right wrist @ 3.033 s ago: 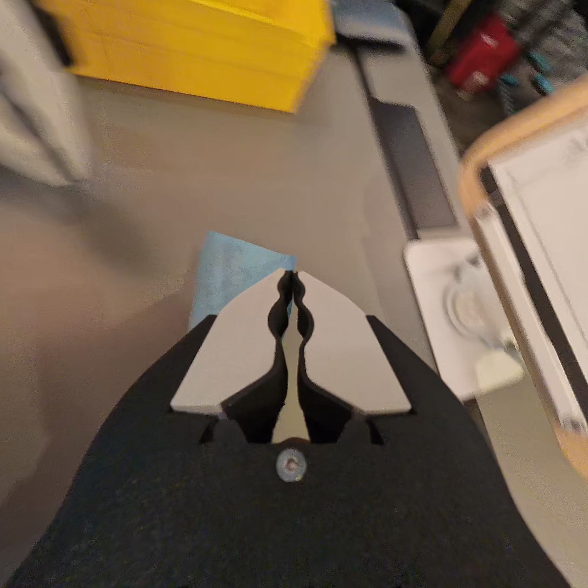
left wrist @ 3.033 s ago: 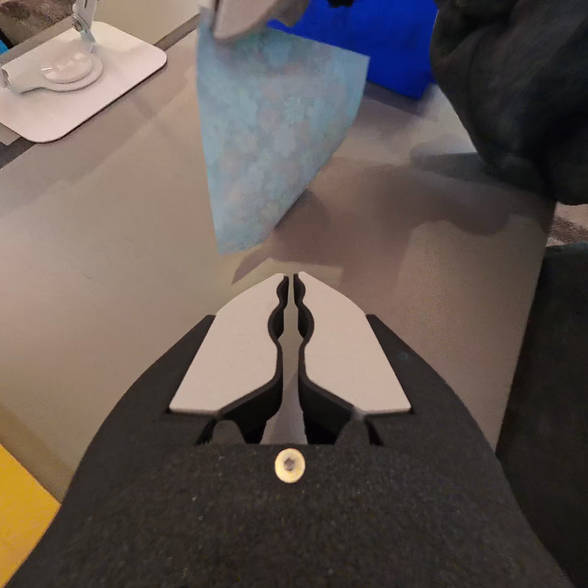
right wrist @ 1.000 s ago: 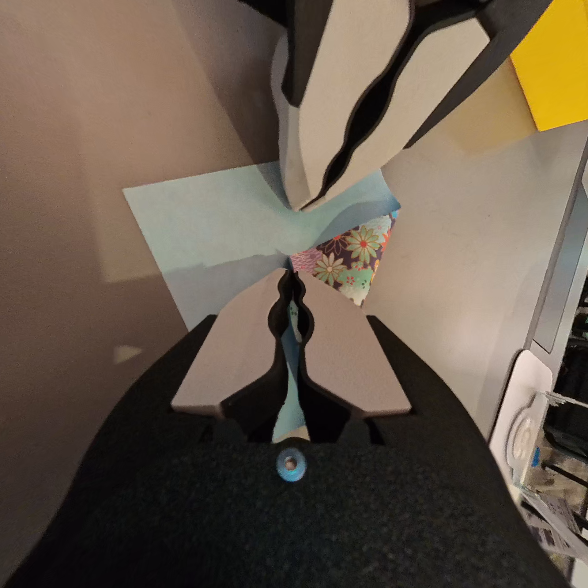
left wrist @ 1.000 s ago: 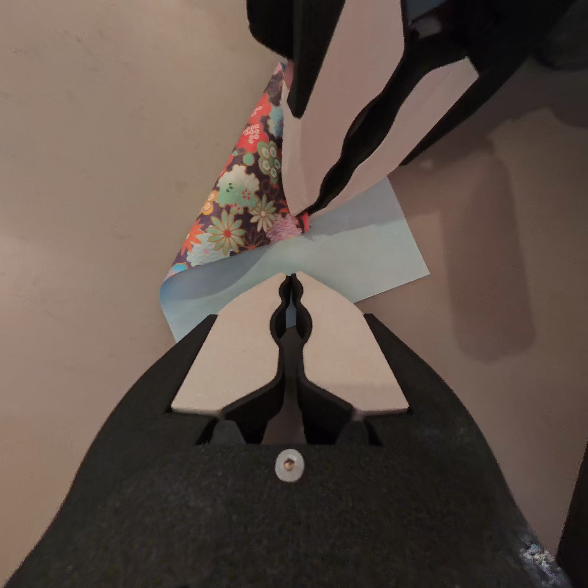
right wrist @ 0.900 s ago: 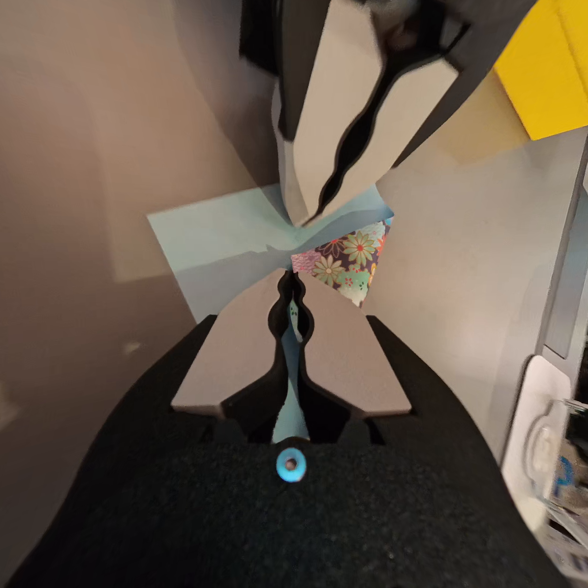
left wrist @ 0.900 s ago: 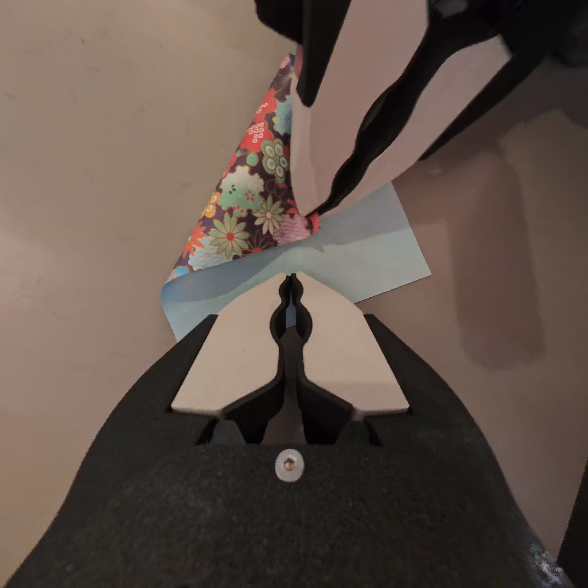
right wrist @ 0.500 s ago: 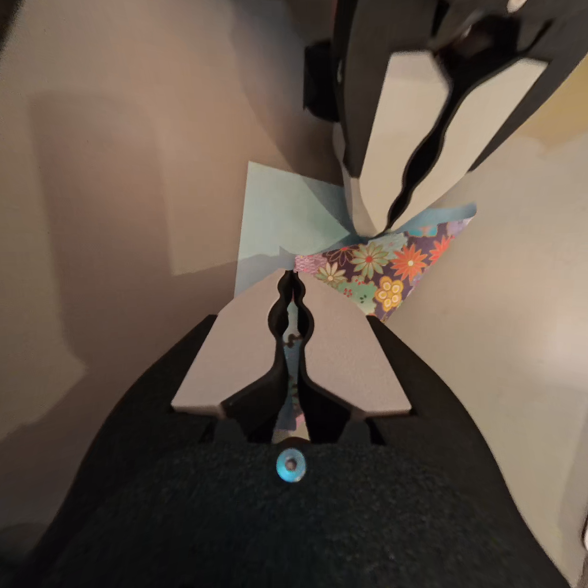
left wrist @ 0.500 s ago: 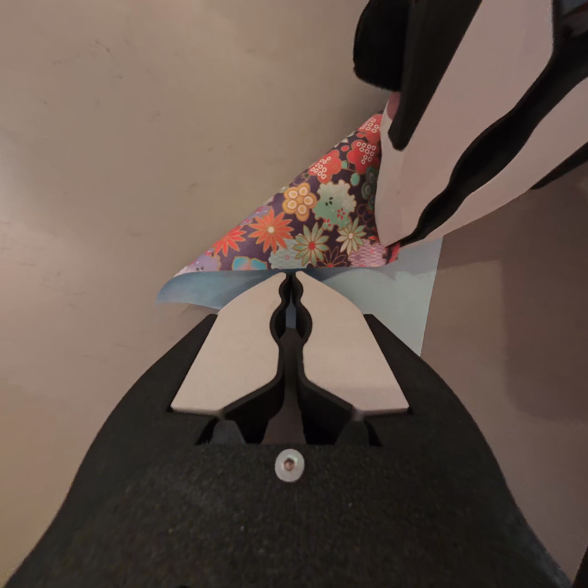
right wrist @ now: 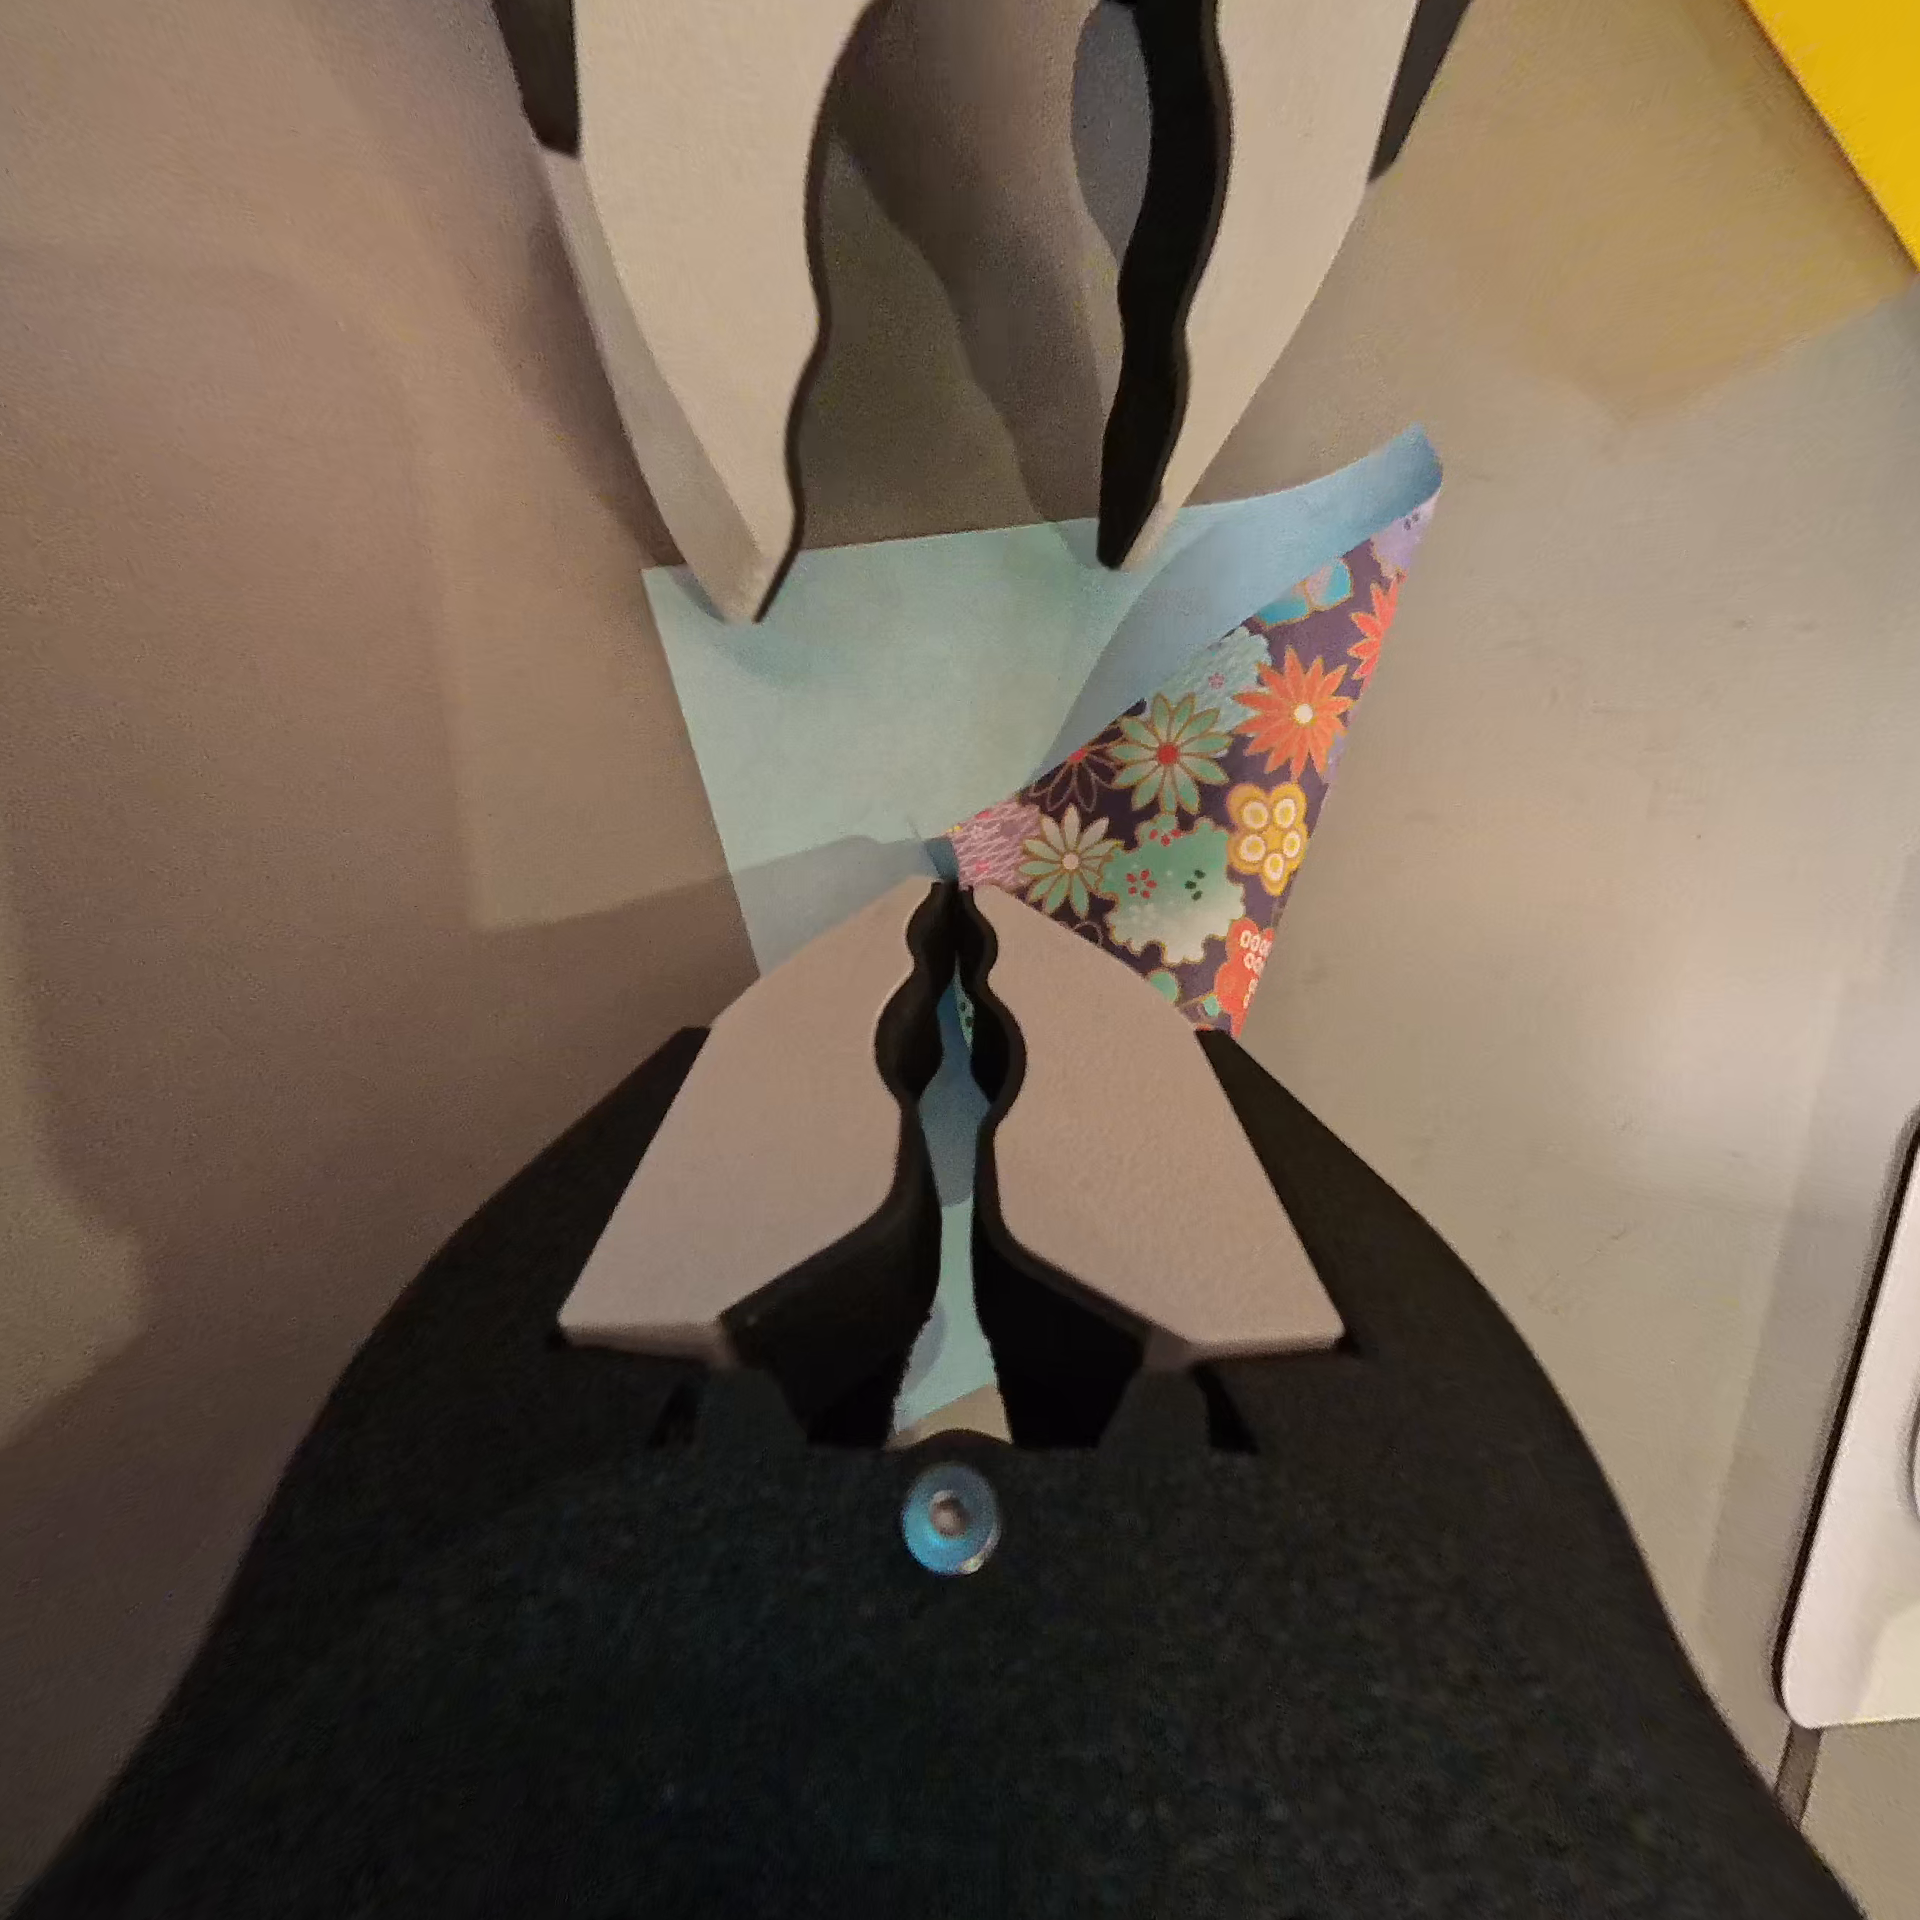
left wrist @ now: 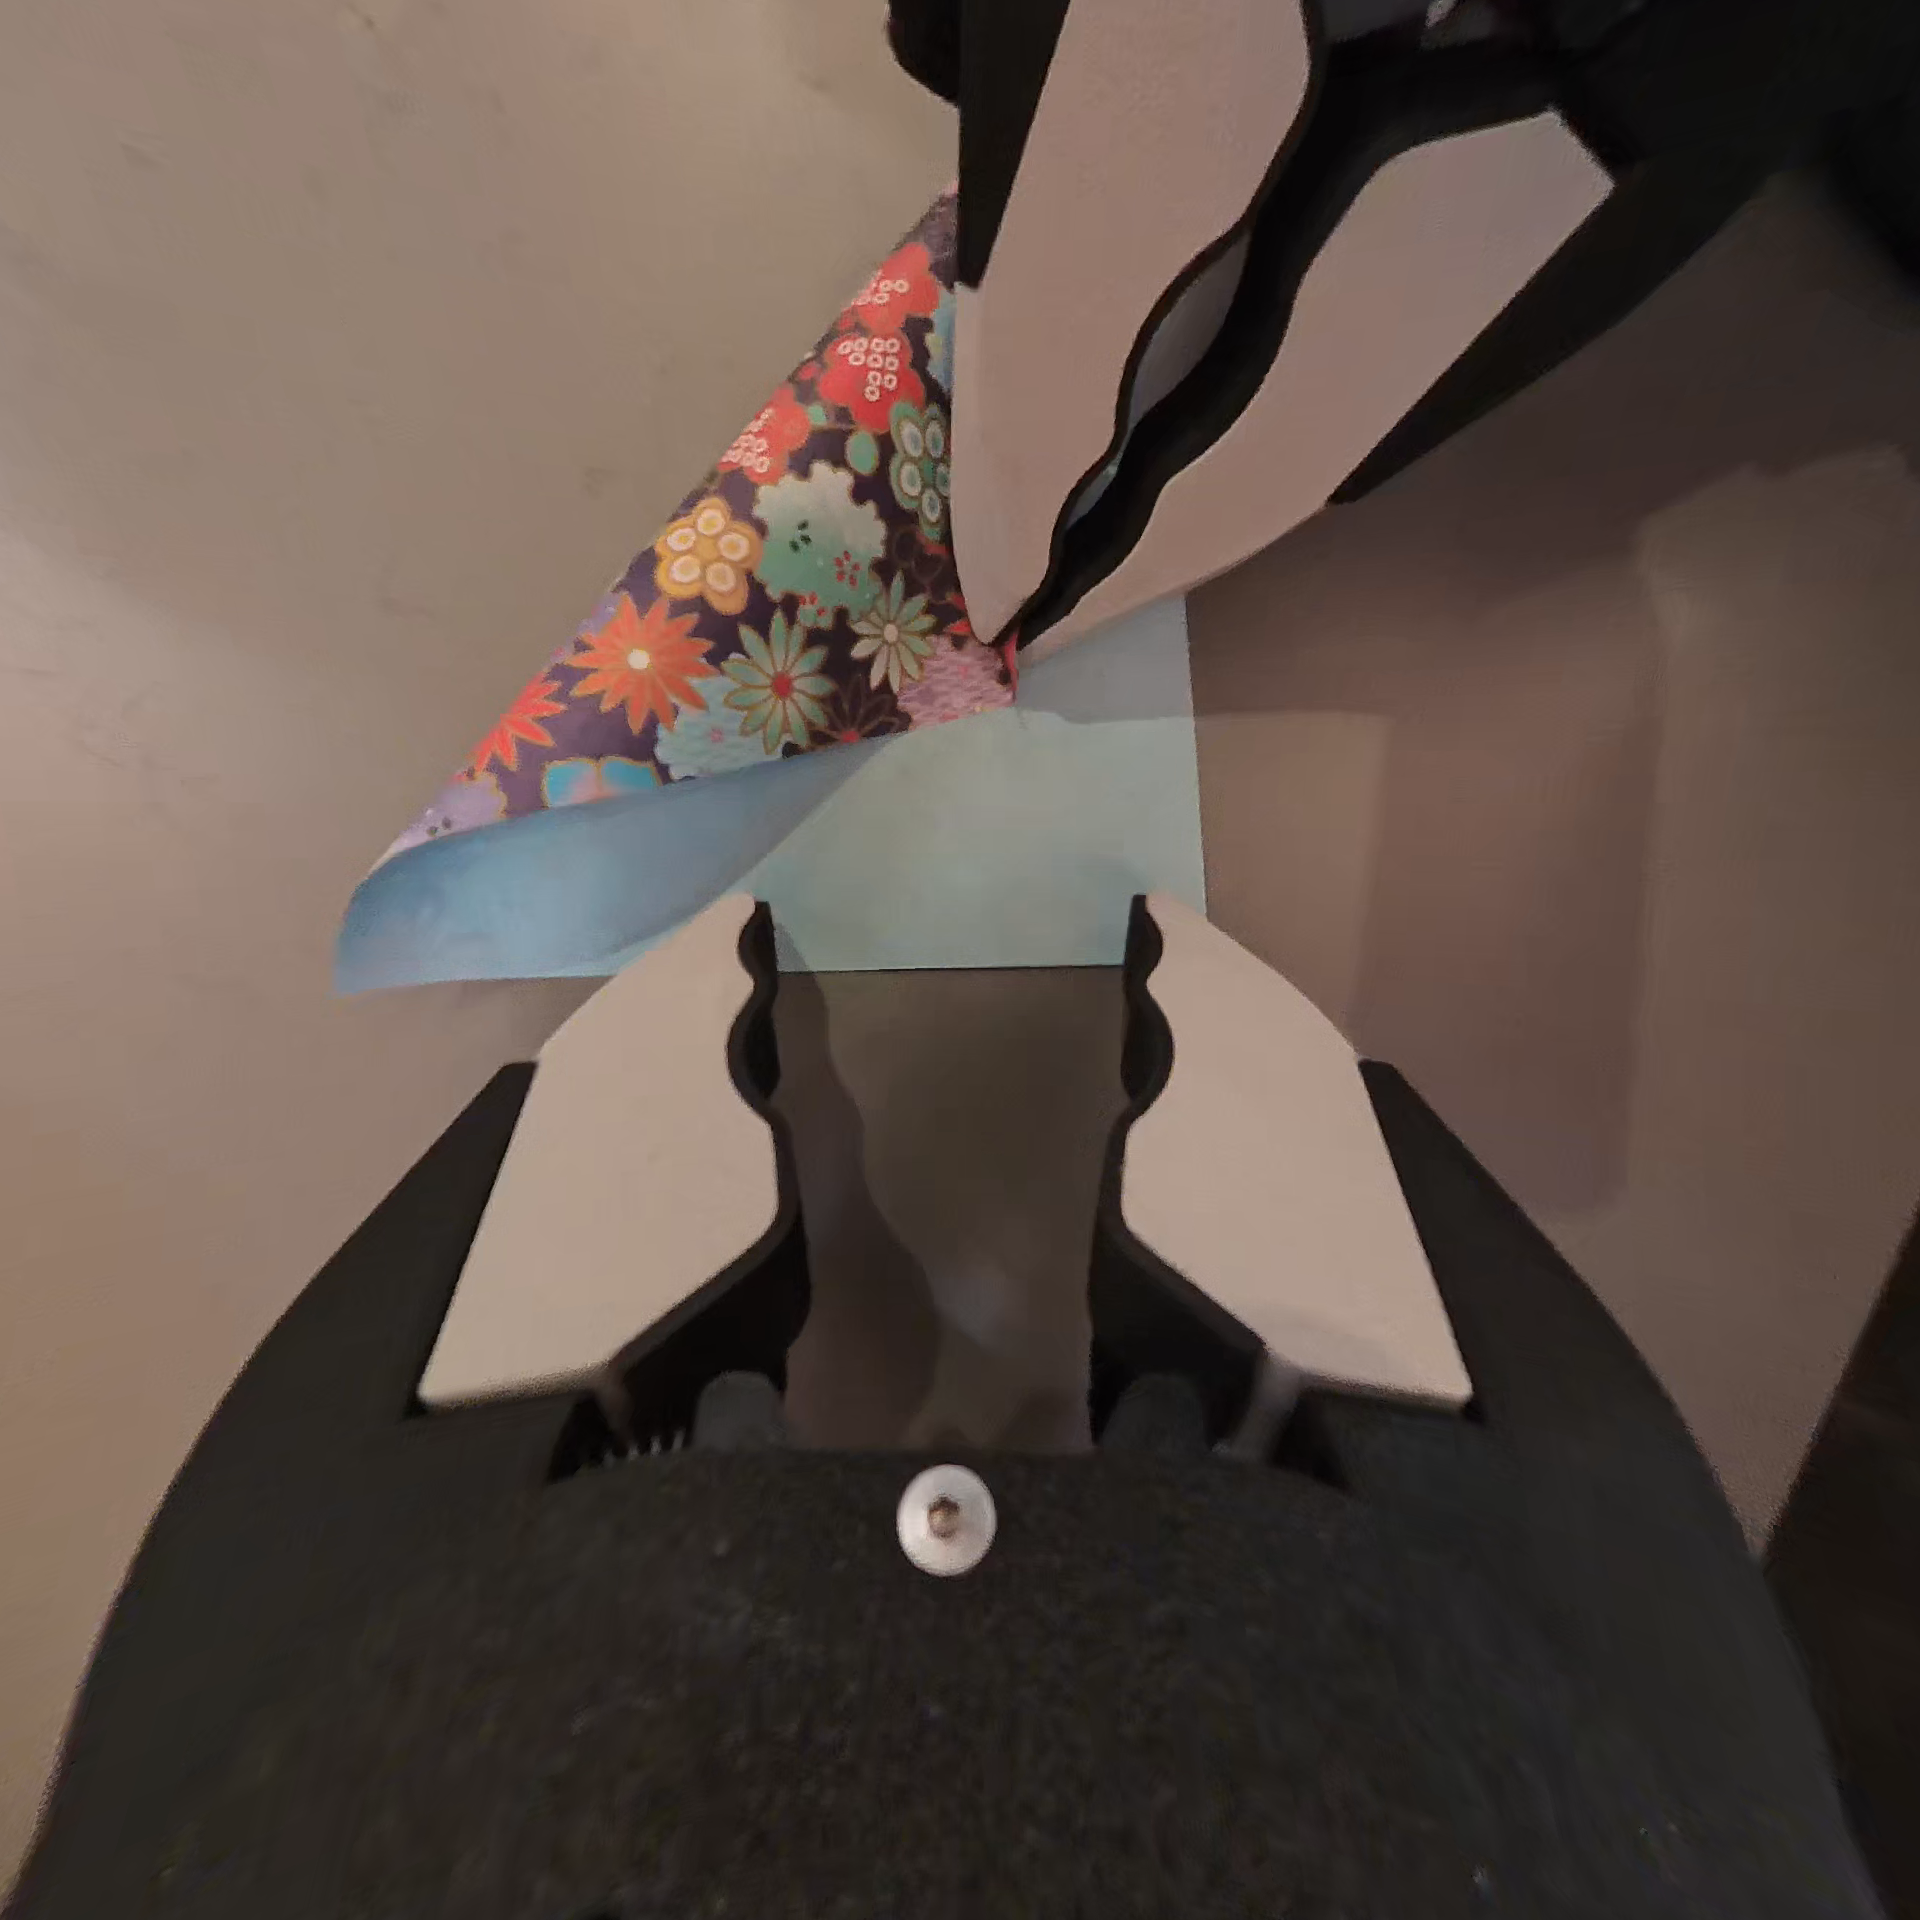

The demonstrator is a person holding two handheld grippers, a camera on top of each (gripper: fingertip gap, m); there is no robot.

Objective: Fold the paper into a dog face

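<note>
The paper (left wrist: 966, 831) lies on the beige table, pale blue side up, with one corner flap (left wrist: 790, 582) turned over so its floral side shows. My left gripper (left wrist: 945, 909) is open, its tips at the paper's near edge, holding nothing. My right gripper (right wrist: 951, 894) is shut on the paper, pinching the folded-over flap (right wrist: 1174, 831) against the blue sheet (right wrist: 883, 696). In the left wrist view the right gripper (left wrist: 1008, 644) comes in from the top right. In the right wrist view the left gripper (right wrist: 925, 582) stands open at the paper's far edge.
A yellow box (right wrist: 1860, 94) sits at the top right of the right wrist view. A white flat base (right wrist: 1860, 1558) lies at the right edge. A dark shape (left wrist: 1860, 1455) stands at the right edge of the left wrist view. Spacing between my two grippers at the tips: around 5 cm.
My left gripper has opened and let go of the paper. The right gripper still pinches the flap, which now lies folded further over the blue sheet.
</note>
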